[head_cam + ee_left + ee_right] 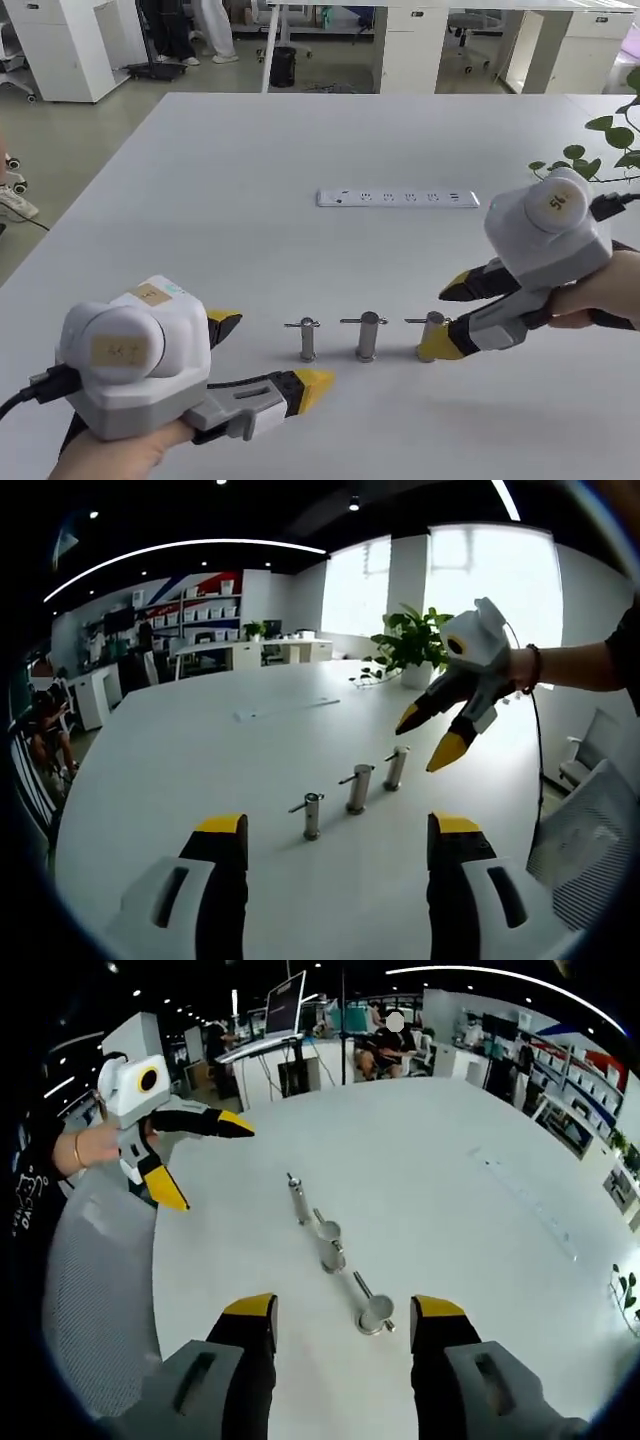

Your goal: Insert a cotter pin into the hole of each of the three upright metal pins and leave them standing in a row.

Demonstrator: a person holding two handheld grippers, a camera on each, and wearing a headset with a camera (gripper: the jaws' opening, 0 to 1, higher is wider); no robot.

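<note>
Metal pins (367,337) stand in a row mid-frame, cotter pins (302,324) through each; left gripper (273,350) and right gripper (440,321) fingers spread.

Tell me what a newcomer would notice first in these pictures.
Three upright metal pins stand in a row at the middle of the white table, each with a thin cotter pin crosswise near its top. A yellow-tipped claw flanks either end of the row, both open: the left claw nearer the person, the right claw close to the end pin.
</note>
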